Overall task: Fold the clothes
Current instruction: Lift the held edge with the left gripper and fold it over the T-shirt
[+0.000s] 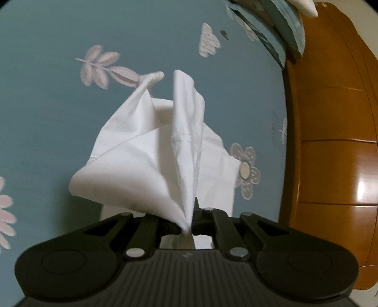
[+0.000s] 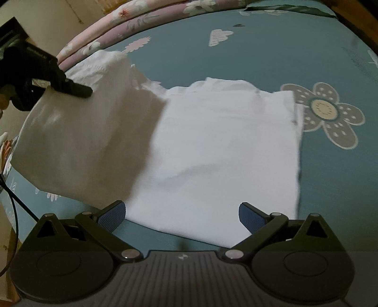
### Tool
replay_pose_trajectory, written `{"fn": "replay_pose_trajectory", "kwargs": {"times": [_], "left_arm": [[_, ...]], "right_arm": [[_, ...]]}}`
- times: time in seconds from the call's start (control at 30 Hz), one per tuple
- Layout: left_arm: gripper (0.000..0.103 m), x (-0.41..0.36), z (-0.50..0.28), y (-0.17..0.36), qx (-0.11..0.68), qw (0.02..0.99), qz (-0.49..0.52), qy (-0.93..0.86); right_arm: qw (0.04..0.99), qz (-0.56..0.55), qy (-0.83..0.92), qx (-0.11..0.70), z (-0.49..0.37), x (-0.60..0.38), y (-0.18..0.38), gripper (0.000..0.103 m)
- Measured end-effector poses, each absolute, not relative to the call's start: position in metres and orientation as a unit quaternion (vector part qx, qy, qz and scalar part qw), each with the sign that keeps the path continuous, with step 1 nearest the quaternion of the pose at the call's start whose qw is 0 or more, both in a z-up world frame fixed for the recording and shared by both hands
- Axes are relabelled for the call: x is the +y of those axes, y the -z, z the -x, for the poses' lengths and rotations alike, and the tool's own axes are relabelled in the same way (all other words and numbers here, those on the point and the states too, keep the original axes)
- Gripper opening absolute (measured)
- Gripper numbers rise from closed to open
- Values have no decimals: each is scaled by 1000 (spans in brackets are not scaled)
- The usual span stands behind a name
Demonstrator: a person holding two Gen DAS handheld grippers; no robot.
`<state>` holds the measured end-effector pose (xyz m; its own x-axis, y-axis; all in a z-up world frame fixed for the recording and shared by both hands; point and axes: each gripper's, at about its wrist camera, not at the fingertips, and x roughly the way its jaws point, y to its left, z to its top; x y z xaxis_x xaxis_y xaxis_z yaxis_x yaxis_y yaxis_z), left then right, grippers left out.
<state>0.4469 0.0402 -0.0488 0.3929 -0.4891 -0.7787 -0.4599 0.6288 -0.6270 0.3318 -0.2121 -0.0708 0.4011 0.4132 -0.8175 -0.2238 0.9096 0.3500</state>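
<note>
The left gripper (image 1: 189, 230) is clamped tight on a pinch of a white garment (image 1: 151, 151), and its own wrist view shows the cloth rising out of the closed jaws in a narrow pleat and then spreading into loose, lifted folds above a teal bedsheet (image 1: 47, 106) printed with pale leaves and flowers. That view does not show how much of the garment lies flat; the right wrist view does. There the white garment (image 2: 219, 151) lies spread on the teal bedsheet (image 2: 271, 52), its right edge next to a large grey printed flower (image 2: 328, 113), while its left part is pulled up off the bed into a shaded, hanging flap that runs to the left gripper (image 2: 88, 93), seen from the side at the upper left with its black fingers gripping the cloth. The right gripper (image 2: 182, 215) stands with its jaws wide apart and nothing between them, its blue pads (image 2: 113, 216) poised over the near edge of the flat part of the garment. Only the left wrist view takes in the wooden bed frame (image 1: 335, 141) along the right side; only the right wrist view shows the pink floral quilt (image 2: 122, 21) bunched along the far edge of the bed.
</note>
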Motion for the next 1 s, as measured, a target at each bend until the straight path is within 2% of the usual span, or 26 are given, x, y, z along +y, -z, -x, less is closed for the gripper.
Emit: {"fn": "replay_pose_trajectory", "kwargs": {"times": [0.63, 0.8, 1.0], "left_arm": [[4, -71, -522, 95, 606, 681, 407, 46], [4, -86, -524, 104, 602, 687, 405, 31], [4, -101, -526, 111, 605, 694, 390, 8]], "right_arm": [[839, -81, -167, 512, -304, -284, 73, 103], [829, -45, -174, 529, -286, -285, 76, 103], [824, -55, -175, 535, -277, -287, 80, 103]]}}
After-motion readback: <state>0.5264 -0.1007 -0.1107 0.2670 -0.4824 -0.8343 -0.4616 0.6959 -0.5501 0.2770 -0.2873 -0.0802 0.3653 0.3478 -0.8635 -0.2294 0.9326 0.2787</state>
